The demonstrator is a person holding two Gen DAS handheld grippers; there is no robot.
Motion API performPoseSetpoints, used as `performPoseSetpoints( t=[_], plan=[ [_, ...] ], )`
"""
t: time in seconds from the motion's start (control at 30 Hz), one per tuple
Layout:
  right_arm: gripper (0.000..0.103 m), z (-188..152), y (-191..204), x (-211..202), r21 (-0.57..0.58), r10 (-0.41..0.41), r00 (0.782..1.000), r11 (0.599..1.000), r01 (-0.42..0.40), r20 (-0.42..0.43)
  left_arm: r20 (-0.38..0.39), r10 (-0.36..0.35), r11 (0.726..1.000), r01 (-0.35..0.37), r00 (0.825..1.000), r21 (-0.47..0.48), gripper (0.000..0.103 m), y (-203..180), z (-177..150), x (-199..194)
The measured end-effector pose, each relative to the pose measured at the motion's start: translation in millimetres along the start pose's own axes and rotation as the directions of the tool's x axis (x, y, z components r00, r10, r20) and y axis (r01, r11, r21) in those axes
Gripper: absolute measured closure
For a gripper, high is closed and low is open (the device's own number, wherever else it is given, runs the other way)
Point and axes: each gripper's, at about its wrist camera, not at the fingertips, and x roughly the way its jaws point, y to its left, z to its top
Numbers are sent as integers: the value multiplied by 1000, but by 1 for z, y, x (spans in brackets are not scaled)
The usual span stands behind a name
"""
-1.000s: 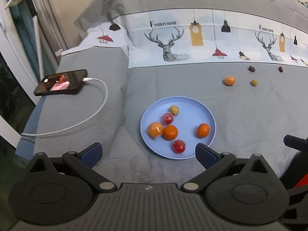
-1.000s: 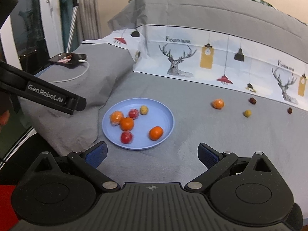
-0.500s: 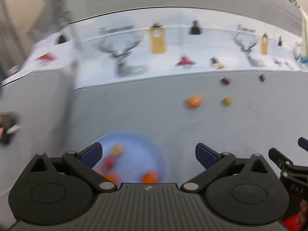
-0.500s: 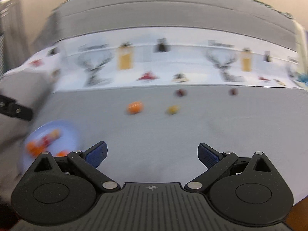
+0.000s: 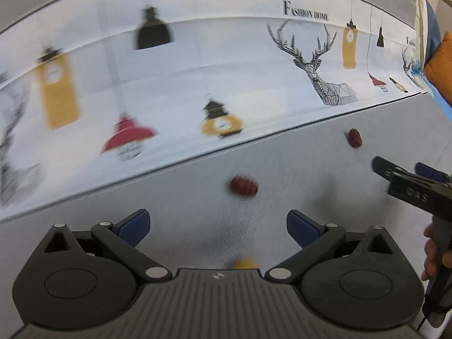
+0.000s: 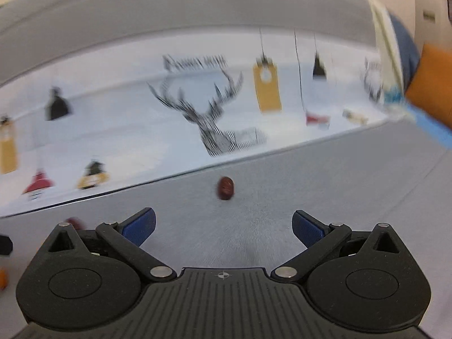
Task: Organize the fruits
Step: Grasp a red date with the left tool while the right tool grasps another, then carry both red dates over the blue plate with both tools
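Both grippers are wide open with nothing in them: the left gripper [image 5: 218, 227] hangs over the grey sheet [image 5: 310, 175] with a dark red date [image 5: 243, 186] just ahead of its blue pads and a blurry yellow fruit [image 5: 241, 264] tucked right under its body. A 2nd date [image 5: 354, 138] sits further off to the right. The right gripper [image 6: 223, 228] points at that date [image 6: 225, 188], which lies on the sheet near the deer-print pillow [image 6: 214, 118]; everything's pretty motion-blurred.
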Motion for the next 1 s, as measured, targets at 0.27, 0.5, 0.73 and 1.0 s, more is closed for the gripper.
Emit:
performPoseSetpoints(
  t=[0.27,0.5,0.73,1.0],
  plan=[
    [0,10,-8,97,54,-51,995,997,56,-84,-82,3,1000,-4,997,-12,0,-9,27,78],
    [80,6,10,90,-84,-37,999,996,37,10,-77,-3,1000,5,997,27,69,-13,23,73],
    [81,1,15,34,-34,-11,999,999,12,30,-13,-5,998,6,1000,58,69,-16,10,19],
    [80,-20,38,-112,-26,164,981,986,-163,101,37,38,996,-41,999,84,69,4,-47,-110]
  ],
)
